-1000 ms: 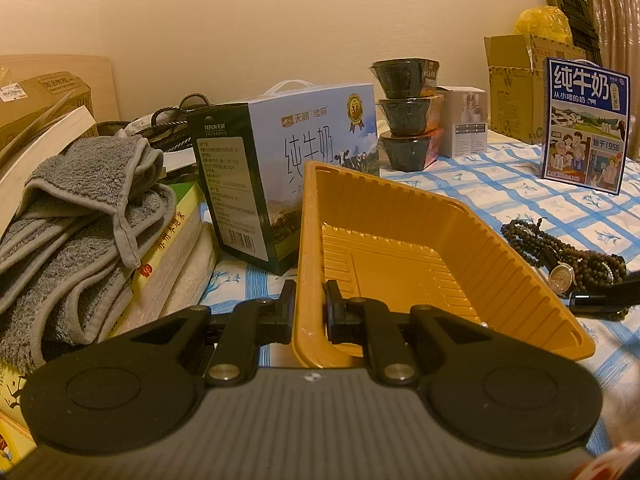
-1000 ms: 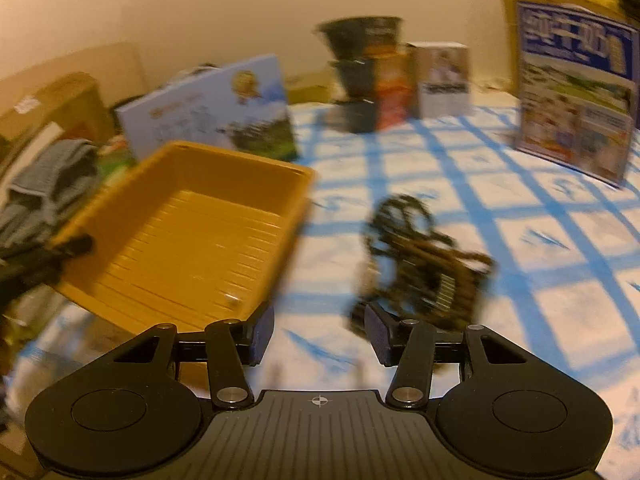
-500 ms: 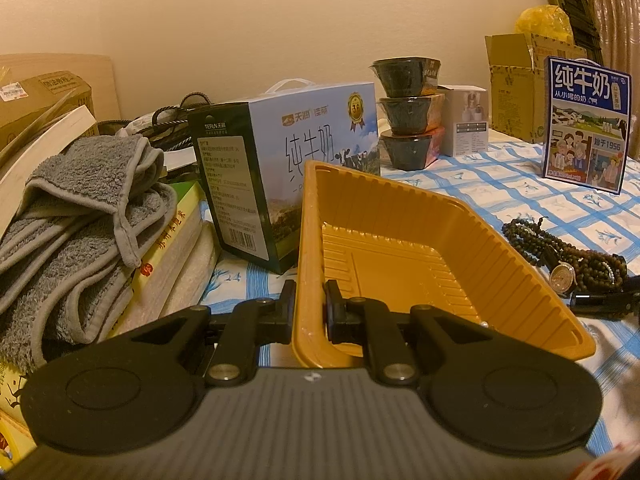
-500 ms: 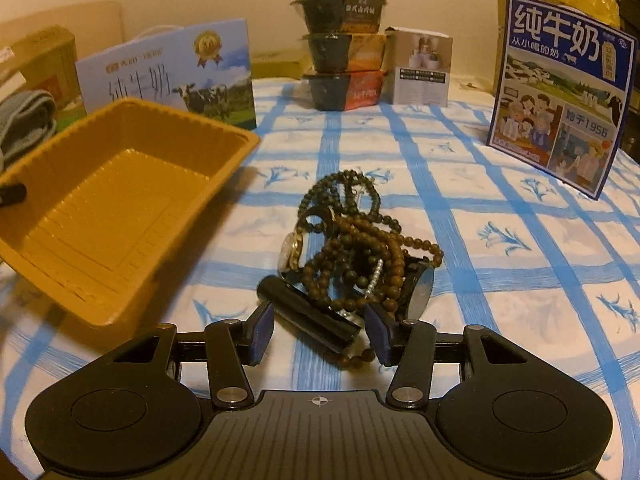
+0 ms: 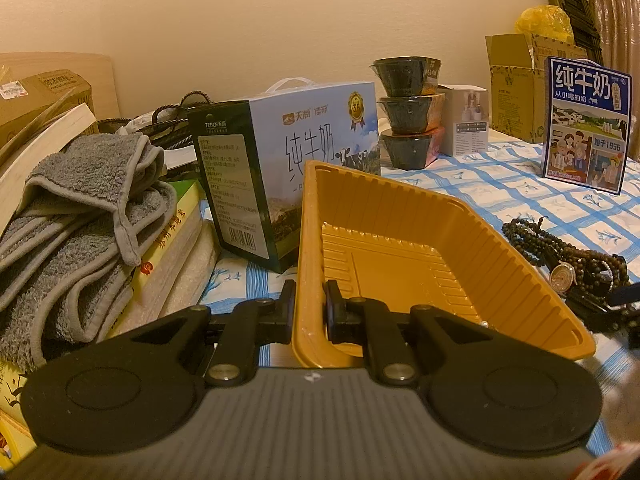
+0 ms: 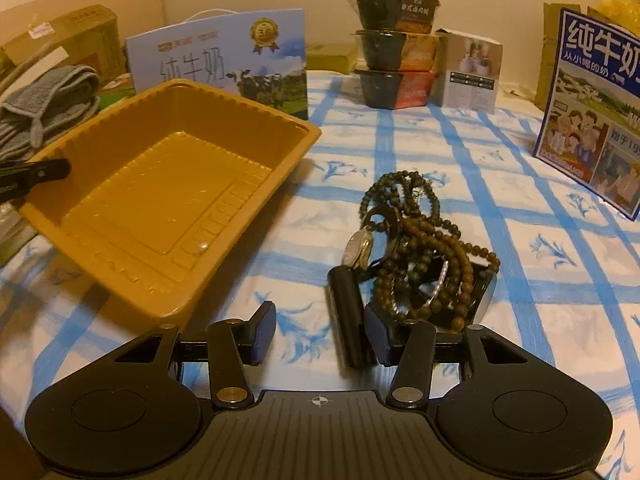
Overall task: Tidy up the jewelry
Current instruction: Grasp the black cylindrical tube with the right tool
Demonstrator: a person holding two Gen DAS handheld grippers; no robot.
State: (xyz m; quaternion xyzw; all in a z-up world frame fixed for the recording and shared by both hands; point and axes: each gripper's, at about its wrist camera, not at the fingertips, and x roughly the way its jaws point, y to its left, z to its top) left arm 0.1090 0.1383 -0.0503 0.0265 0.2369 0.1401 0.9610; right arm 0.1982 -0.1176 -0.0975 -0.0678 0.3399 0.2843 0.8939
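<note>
A tangle of brown and dark bead bracelets (image 6: 424, 248) with a round-faced wristwatch (image 6: 359, 246) lies on the blue-checked cloth, to the right of an orange plastic tray (image 6: 160, 184). My right gripper (image 6: 320, 332) hovers open at the pile's near edge. A black stick-shaped piece (image 6: 347, 312) lies between its fingers, close to the right pad, and is not pinched. My left gripper (image 5: 310, 312) is shut on the tray's near wall (image 5: 308, 264) and holds it tilted. The same beads (image 5: 536, 236) and watch (image 5: 562, 278) show right of the tray.
Behind the tray stands a blue-and-white milk carton box (image 5: 288, 168). Grey towels (image 5: 80, 216) lie on books at the left. Stacked dark bowls (image 6: 394, 48), a small white box (image 6: 472, 74) and a blue milk box (image 6: 592, 108) stand farther back. Cardboard boxes (image 5: 516, 84) line the wall.
My right gripper has sunk and rolled level toward the jewelry pile; the black piece now lies between its fingers. My left gripper and the tray have not moved.
</note>
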